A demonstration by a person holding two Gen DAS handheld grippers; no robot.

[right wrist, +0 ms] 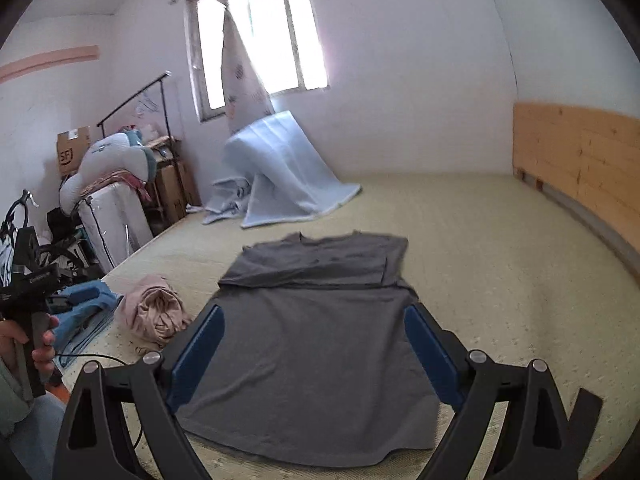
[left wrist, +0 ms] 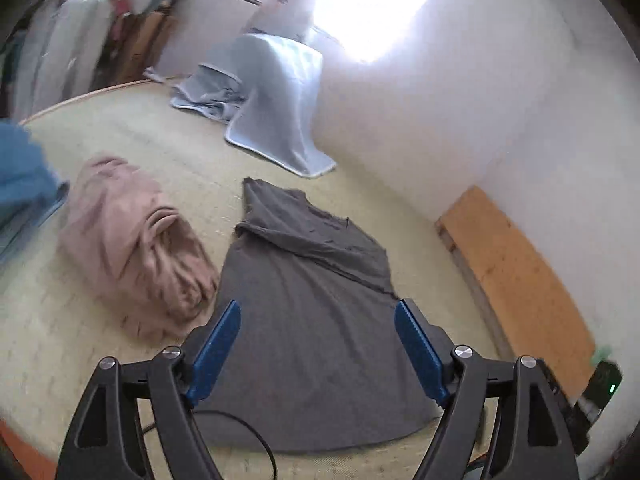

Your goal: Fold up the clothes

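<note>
A grey T-shirt lies flat on the bed, its far end folded over with the sleeves tucked in. In the left wrist view my left gripper is open above the shirt's near half, with nothing between its blue pads. The right wrist view shows the same shirt from its hem side. My right gripper is open over it, holding nothing. At that view's left edge a person's hand grips the left gripper's handle.
A crumpled pink garment lies just left of the shirt, and a blue garment sits beyond it at the bed's edge. A light blue blanket is heaped at the far side. A wooden headboard runs along the right. A black cable crosses the near edge.
</note>
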